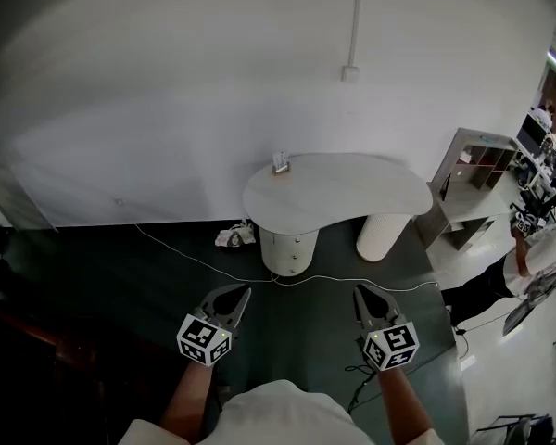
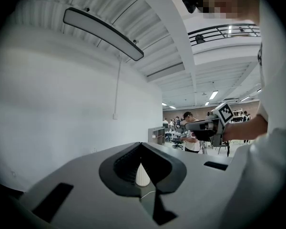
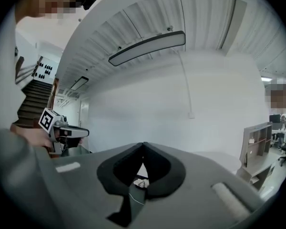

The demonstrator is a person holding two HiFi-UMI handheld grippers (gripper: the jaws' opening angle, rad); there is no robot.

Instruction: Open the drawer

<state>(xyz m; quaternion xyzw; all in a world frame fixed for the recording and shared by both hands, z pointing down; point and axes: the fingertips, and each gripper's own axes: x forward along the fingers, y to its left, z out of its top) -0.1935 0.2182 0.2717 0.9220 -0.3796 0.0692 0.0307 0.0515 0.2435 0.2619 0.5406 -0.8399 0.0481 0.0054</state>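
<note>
My left gripper [image 1: 245, 292] sits at 7 o'clock in the head view. Its jaws are pinched together at the tips with nothing between them, and it points ahead, dipped slightly. Dead ahead at 12 o'clock, well apart from both tools, stands the white table [image 1: 352, 193]. The round drawer unit [image 1: 290, 250] is tucked under its left half, with the drawers closed. Small knobs seem to show on its front, though they are too small to be sure. A cable [image 1: 352, 279] runs across the dark floor between me and the unit. My right gripper [image 1: 360, 290], at 5 o'clock, is likewise closed tip to tip on nothing and held level.

I judge this to be the approach, with nothing reached yet. Next I need to step in, spread one gripper's jaws, line them up on a drawer pull, then close and draw straight back.
</note>
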